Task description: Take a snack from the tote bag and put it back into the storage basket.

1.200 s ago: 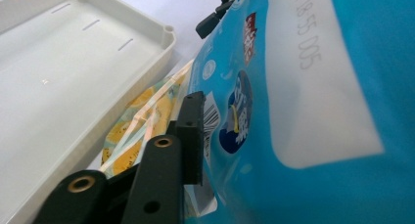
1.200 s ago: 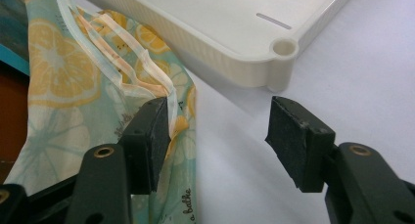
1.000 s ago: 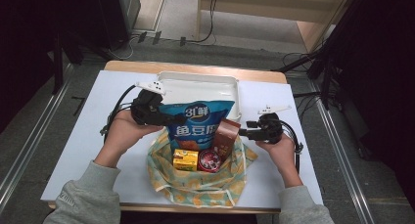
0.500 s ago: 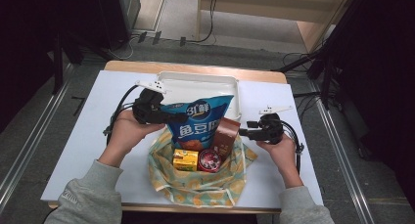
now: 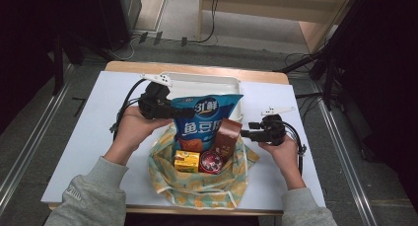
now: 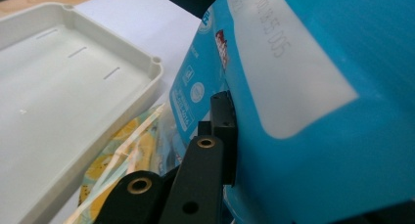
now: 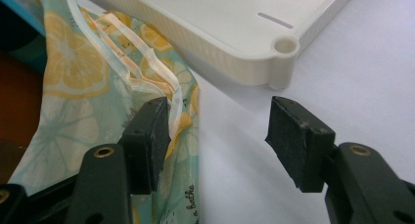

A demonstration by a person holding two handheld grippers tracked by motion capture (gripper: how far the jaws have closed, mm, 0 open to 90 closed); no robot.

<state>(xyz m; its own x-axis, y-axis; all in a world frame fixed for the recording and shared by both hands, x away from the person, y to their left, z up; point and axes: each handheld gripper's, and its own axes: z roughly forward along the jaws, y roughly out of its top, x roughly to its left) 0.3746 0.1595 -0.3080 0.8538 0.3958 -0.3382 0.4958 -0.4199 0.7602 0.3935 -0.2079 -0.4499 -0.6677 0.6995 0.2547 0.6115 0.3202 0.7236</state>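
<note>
Left jaws pinch the blue snack bag (image 5: 204, 118) at its upper edge; right jaws stand spread beside the lemon-print bag (image 5: 197, 184).

The left gripper (image 5: 170, 109) holds the snack bag upright, its foot in the open cloth bag; the thin grip may slip and tip it onto the brown packet (image 5: 226, 137). The right gripper (image 7: 218, 131) holds nothing, one pad touching the cloth rim. The right gripper view shows this touch and the white tray (image 7: 274, 43) corner; the high view shows the contents.

A shallow white plastic tray (image 5: 231, 83) lay on the white table (image 5: 88, 137) just beyond both claws. A brown pouch (image 5: 226, 137), a small yellow carton (image 5: 187, 161) and a round dark red packet (image 5: 211, 162) sat between the claws, nearer the person.
</note>
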